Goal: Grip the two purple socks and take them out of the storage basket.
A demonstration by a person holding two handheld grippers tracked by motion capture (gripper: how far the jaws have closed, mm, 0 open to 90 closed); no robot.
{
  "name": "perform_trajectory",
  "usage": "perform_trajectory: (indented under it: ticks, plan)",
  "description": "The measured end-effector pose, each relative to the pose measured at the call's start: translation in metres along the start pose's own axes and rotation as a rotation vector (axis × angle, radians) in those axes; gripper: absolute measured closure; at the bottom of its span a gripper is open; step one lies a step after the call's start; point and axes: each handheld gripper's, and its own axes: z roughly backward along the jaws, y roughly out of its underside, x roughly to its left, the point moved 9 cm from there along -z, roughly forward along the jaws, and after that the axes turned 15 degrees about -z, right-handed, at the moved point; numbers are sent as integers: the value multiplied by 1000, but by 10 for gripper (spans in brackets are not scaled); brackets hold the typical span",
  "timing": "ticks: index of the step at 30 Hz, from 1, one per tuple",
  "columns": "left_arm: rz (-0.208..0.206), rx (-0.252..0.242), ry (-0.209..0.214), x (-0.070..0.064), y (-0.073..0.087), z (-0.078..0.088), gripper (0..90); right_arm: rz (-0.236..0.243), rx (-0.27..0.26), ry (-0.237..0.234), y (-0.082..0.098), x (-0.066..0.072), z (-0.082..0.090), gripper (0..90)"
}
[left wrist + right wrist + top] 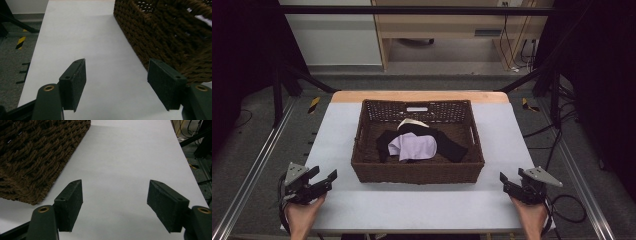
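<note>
Basket (417,170) of cloths (417,146) sits mid-table at my 12 o'clock, and I hold the left gripper (323,179) at 8 and right gripper (510,180) at 4, both jaws wide and empty, so I judge nothing is begun and reaching in comes next

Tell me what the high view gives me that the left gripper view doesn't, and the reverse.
High view alone: the basket's inside, with a lilac cloth over a black garment and a cream piece behind, plus the right gripper, open at the table's right edge. Left gripper view alone: a close look at the left gripper, jaws wide with nothing between. Both: the brown wicker basket and the white table.
</note>
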Motion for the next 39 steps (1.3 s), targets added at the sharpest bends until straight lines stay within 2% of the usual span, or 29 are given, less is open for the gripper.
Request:
perform_trajectory:
  ticks: [4, 11, 18, 25, 28, 39]
  plan:
    - [-5, -21, -9, -3, -10, 6, 316, 37, 11, 0, 2, 3, -3, 281]
    - [-4, -73, 3, -10, -28, 18, 317, 59, 18, -10, 4, 8, -4, 283]
    - [-9, -102, 22, -17, -42, 25, 321, 53, 21, -6, 5, 8, -4, 293]
    - [-23, -122, 43, -23, -59, 29, 320, 70, 30, -6, 6, 9, -6, 298]
    - [-22, -127, 48, -23, -61, 29, 319, 72, 26, -9, 6, 9, -6, 301]
    - [-26, -185, 61, -24, -95, 32, 316, 60, 25, -17, 5, 11, -5, 308]
